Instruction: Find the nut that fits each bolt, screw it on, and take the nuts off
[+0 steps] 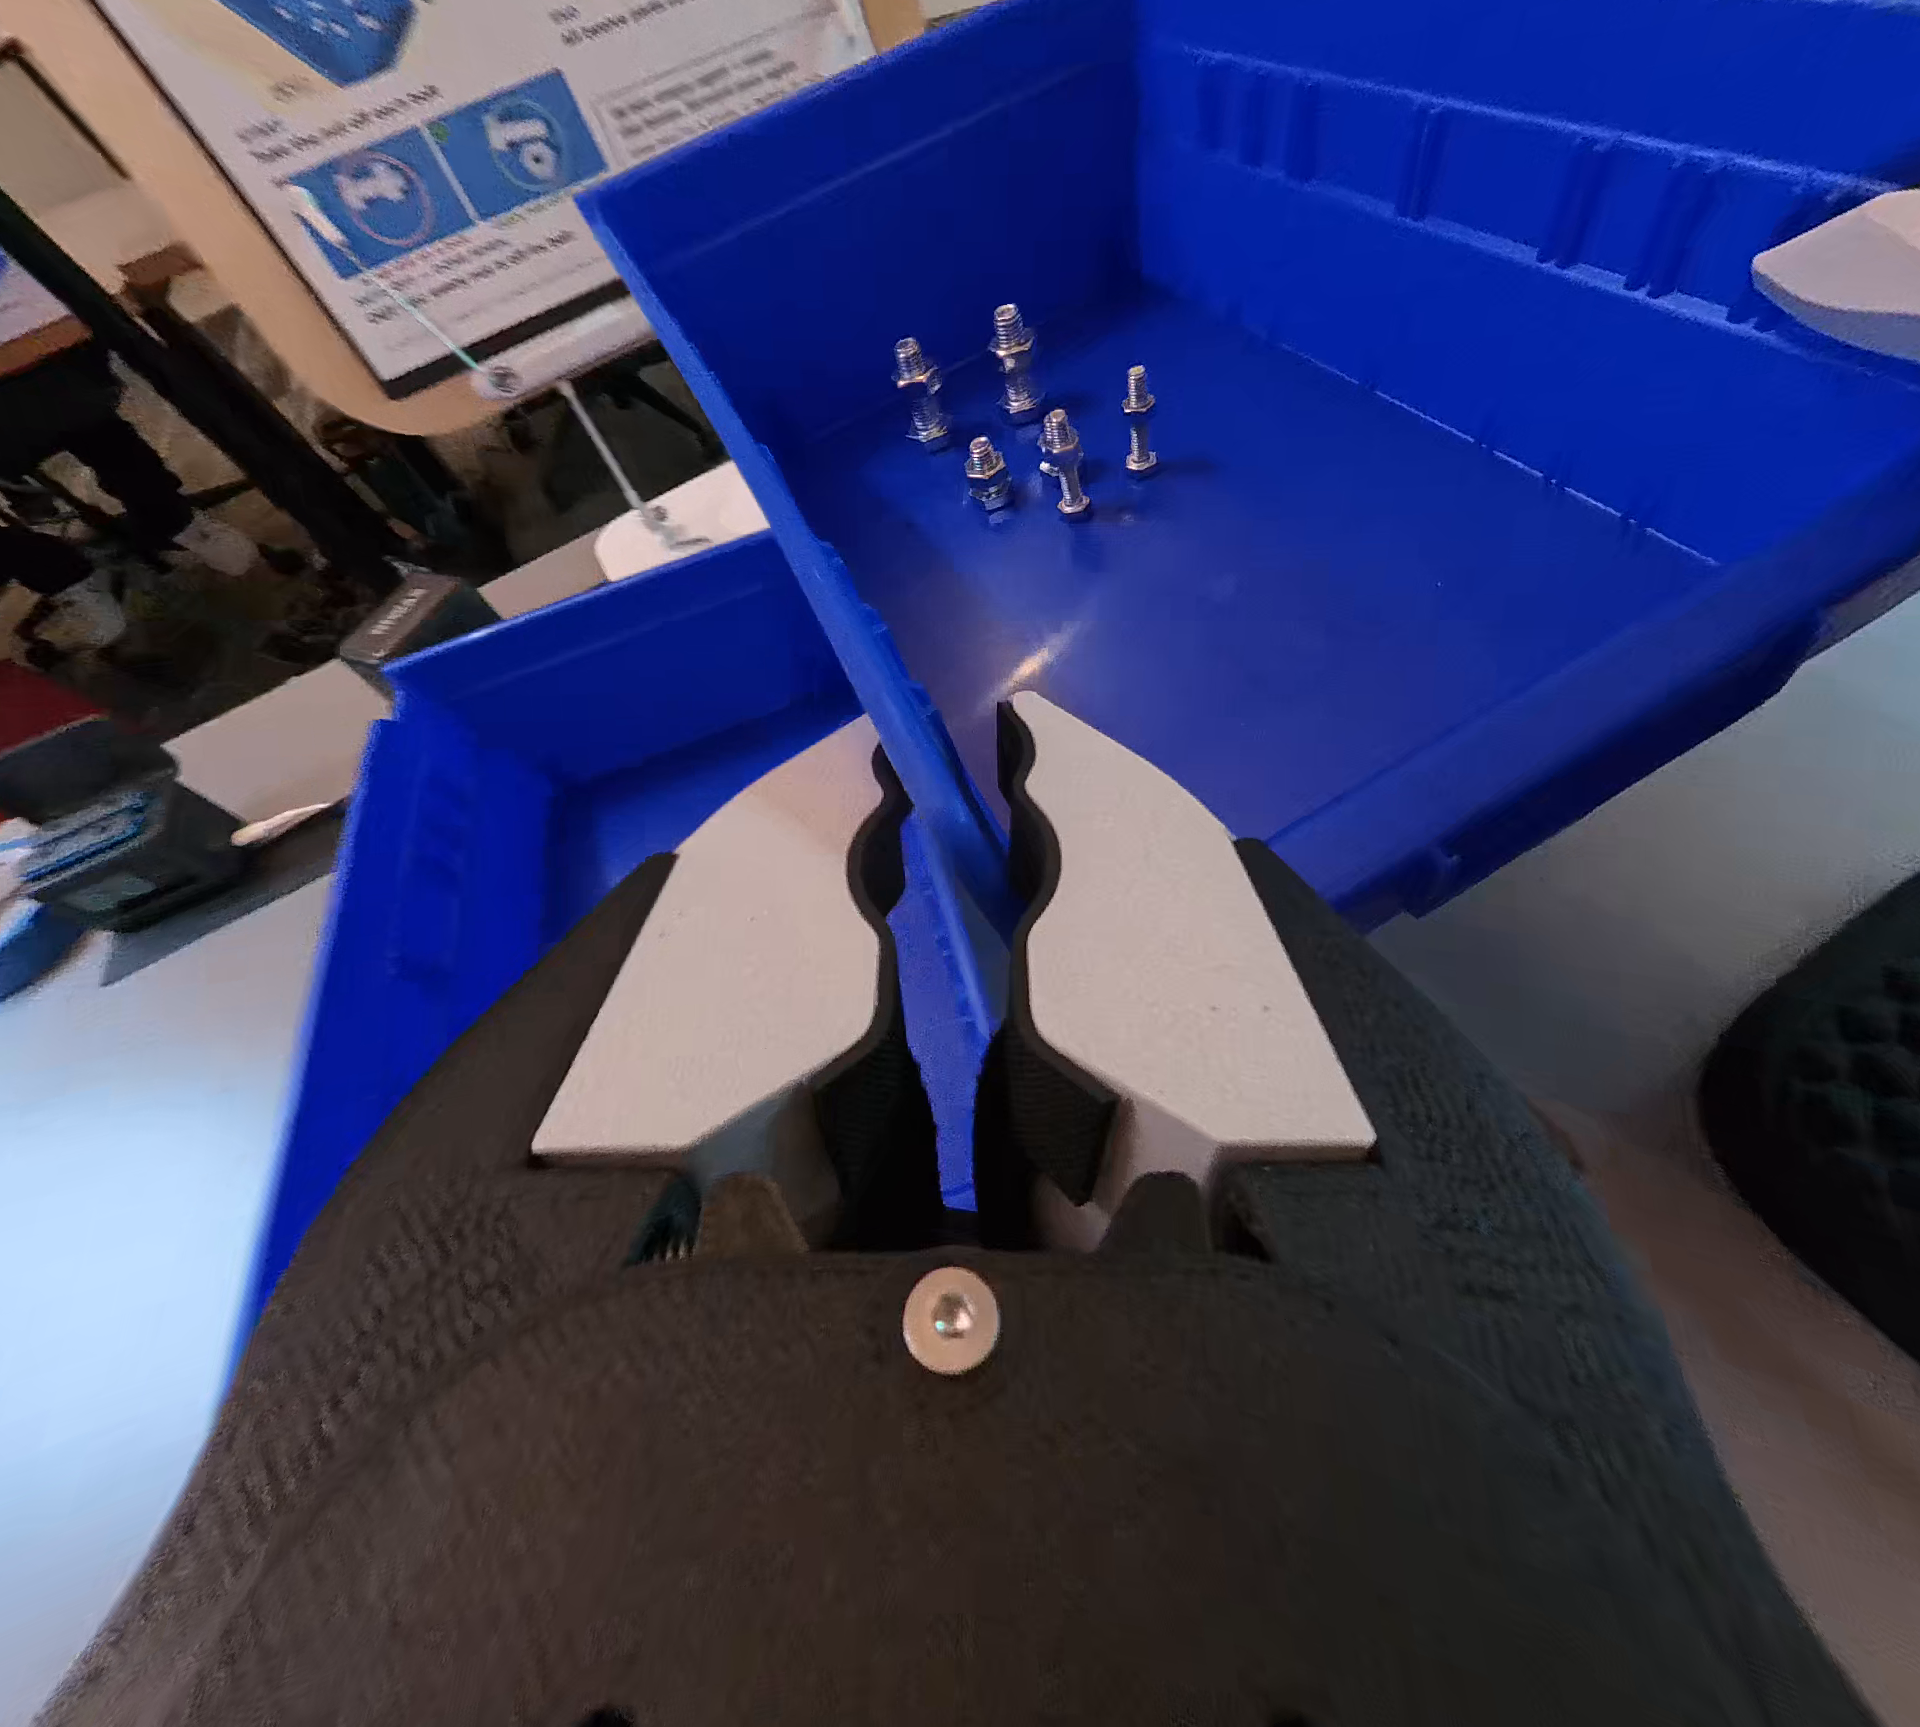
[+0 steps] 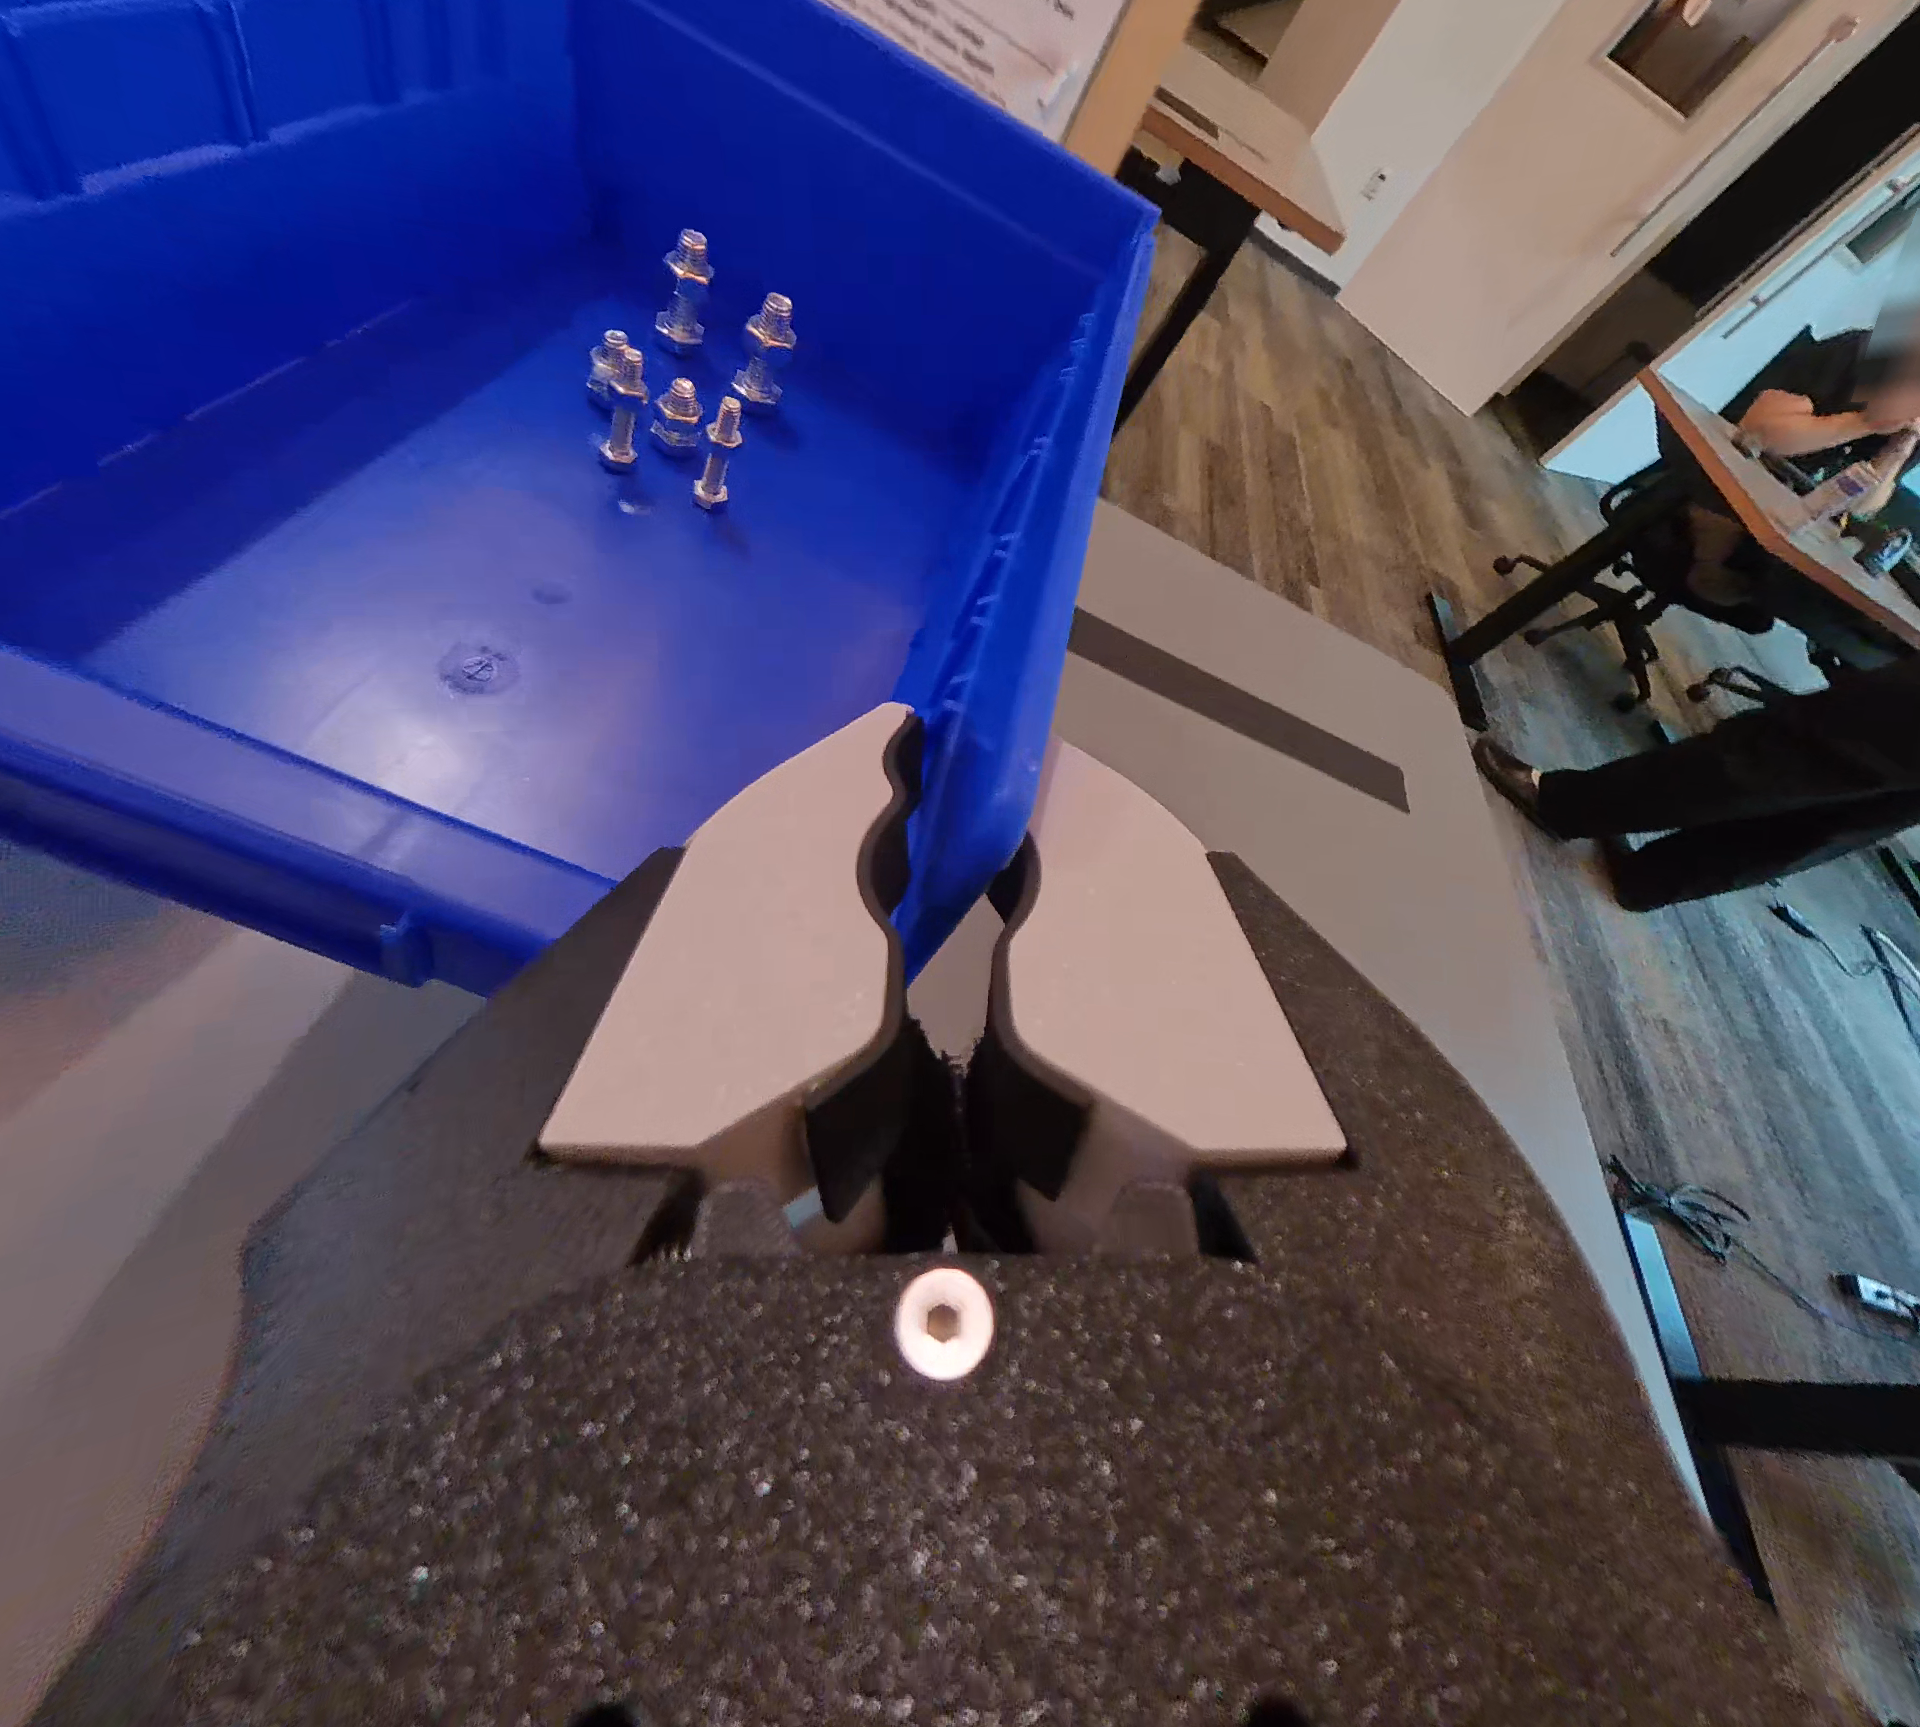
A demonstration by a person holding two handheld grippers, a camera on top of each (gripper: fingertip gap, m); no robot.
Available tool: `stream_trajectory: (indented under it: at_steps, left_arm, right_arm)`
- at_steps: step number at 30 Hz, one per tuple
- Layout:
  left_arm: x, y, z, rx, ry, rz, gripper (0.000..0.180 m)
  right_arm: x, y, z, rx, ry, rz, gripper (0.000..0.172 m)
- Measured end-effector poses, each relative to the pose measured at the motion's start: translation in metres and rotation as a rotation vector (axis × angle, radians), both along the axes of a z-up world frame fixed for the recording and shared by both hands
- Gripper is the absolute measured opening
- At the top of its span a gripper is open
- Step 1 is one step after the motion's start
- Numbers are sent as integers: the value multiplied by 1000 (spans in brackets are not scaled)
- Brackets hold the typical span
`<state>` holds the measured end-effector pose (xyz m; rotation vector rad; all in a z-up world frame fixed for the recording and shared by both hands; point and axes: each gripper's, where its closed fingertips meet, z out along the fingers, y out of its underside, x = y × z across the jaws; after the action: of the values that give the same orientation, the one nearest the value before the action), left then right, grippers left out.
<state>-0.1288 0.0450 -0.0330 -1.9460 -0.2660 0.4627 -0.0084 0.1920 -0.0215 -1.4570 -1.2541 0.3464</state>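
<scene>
A large blue bin (image 1: pixel 1351 150) holds several silver bolts (image 1: pixel 1023 420) that stand upright on its floor, each with a nut on it. My left gripper (image 1: pixel 951 742) is shut on the bin's left side wall (image 1: pixel 940 836), which runs between the pads. My right gripper (image 2: pixel 982 742) is shut on the bin's right side wall (image 2: pixel 987 742); one of its fingers (image 1: pixel 1849 275) shows at the right edge of the left wrist view. The bin (image 2: pixel 260 119) and the bolts (image 2: pixel 686 368) also show in the right wrist view. The bin looks tilted, its near edge raised off the table.
A second blue bin (image 1: pixel 468 794) stands to the left, against the first. An instruction poster (image 1: pixel 416 67) stands behind. The grey table (image 2: pixel 1299 742) has a dark stripe, and its edge runs at the right. A black textured object (image 1: pixel 1818 1106) lies at the right. A person (image 2: pixel 1818 420) sits at a far desk. There is about 20 cm between the tips of the two grippers. The black textured object (image 1: pixel 1818 1106) lies some 25 cm from my right tips, 30 cm from my left tips.
</scene>
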Motion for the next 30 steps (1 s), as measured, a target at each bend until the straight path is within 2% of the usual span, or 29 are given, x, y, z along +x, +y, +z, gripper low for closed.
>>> stream_trajectory:
  at_steps: [8, 14, 22, 30]
  left_arm:
    - [-42, -72, 36, 4, 44, 124, 15]
    - [-77, -145, 44, -1, 60, 259, 15]
    - [-113, -257, 35, -33, 56, 447, 15]
    - [-124, -359, 15, -84, 72, 602, 16]
  right_arm:
    - [-61, -58, 33, 2, 38, 131, 9]
    - [-117, -121, 40, -15, 64, 261, 10]
    - [-187, -221, 29, -53, 63, 452, 9]
    - [-227, -319, 2, -71, 70, 615, 9]
